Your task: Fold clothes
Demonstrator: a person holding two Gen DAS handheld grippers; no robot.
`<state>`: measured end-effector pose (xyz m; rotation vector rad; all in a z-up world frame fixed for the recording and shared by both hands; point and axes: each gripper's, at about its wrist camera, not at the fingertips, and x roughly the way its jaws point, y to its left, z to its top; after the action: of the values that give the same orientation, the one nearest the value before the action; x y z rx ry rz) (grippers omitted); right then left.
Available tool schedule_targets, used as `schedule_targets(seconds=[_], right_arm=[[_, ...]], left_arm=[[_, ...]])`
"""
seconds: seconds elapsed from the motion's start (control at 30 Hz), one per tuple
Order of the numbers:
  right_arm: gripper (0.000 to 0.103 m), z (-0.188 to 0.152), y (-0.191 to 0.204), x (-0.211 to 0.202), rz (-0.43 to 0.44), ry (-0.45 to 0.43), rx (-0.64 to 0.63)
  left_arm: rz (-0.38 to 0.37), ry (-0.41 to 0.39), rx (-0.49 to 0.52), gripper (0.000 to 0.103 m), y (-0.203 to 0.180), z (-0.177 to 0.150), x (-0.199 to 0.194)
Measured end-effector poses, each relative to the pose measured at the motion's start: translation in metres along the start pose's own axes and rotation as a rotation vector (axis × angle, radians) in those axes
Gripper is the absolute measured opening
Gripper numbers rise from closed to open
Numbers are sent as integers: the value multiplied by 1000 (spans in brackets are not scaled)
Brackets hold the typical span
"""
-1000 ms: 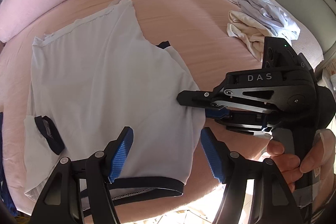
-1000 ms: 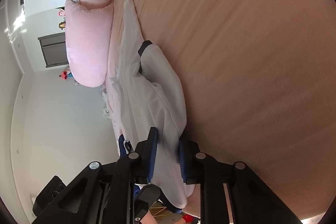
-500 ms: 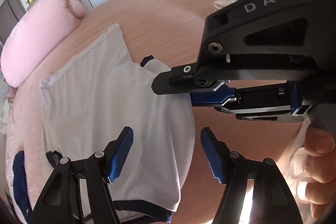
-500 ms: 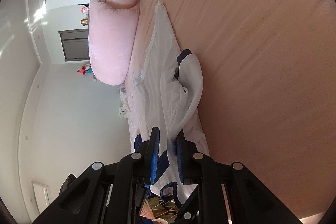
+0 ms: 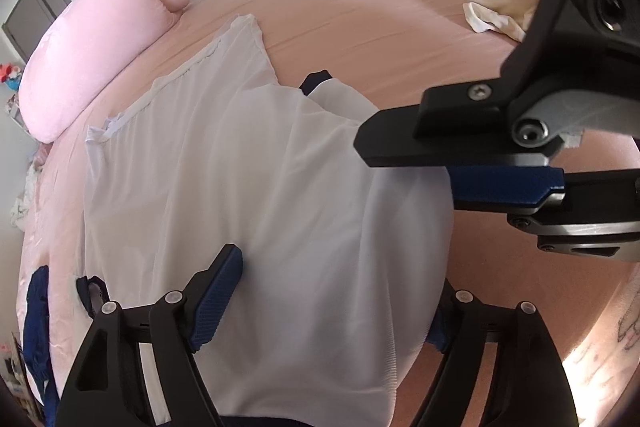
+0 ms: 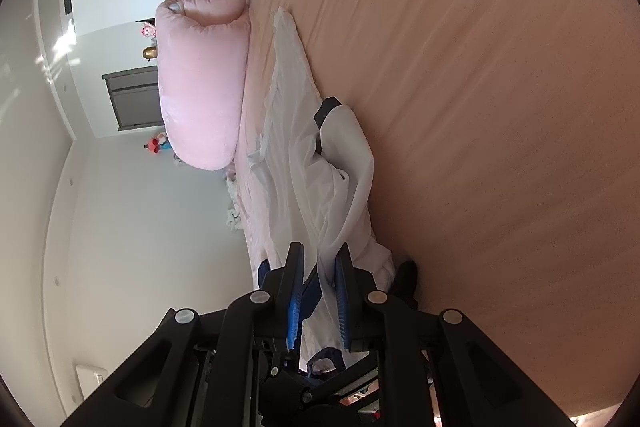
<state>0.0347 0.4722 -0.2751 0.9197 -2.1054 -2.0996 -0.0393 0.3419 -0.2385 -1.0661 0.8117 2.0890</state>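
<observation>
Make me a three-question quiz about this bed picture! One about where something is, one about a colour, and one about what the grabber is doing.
1. Where does the white shirt lie?
A. on the bed sheet
B. on the floor
C. on a chair

2. What colour is the long bolster pillow?
A. green
B. pink
C. black

3. What is the right gripper doing?
A. hanging open over bare sheet
B. gripping the pillow
C. pinching a fold of the white shirt

Answers:
1 A, the shirt is spread over the peach sheet.
2 B, the pillow beyond the shirt is pink.
3 C, white cloth runs between its blue pads in the right wrist view, while the left gripper stands wide open over the shirt.
</observation>
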Motion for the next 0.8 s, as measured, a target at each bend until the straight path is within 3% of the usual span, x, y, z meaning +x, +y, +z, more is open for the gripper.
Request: schedule_targets(seconds=[0.13, 0.23, 0.33, 0.47, 0.5, 0.57, 0.7, 0.8], right_arm=[[14, -2, 3, 12, -19, 48, -15], [15, -5, 12, 19, -44, 62, -59], [15, -2, 14, 15, -43, 47, -61], [15, 2, 16, 4, -37, 6, -70], [15, 3, 15, 2, -36, -5, -69], [16, 4, 12, -3, -38, -18, -55], [49, 8, 8, 2, -35, -26, -13], [51, 11, 6, 13, -32, -18, 18]], left_arm=[[-82, 49, -88, 97, 19, 4, 9], [-86, 43, -85, 98, 21, 6, 7], [-92, 27, -102, 84, 21, 8, 1], [-98, -1, -100, 41, 21, 13, -8], [-106, -2, -94, 37, 23, 14, -10], [-129, -1, -94, 36, 28, 16, -12], [-245, 29, -201, 35, 54, 16, -10], [-304, 52, -272, 35, 71, 18, -7]])
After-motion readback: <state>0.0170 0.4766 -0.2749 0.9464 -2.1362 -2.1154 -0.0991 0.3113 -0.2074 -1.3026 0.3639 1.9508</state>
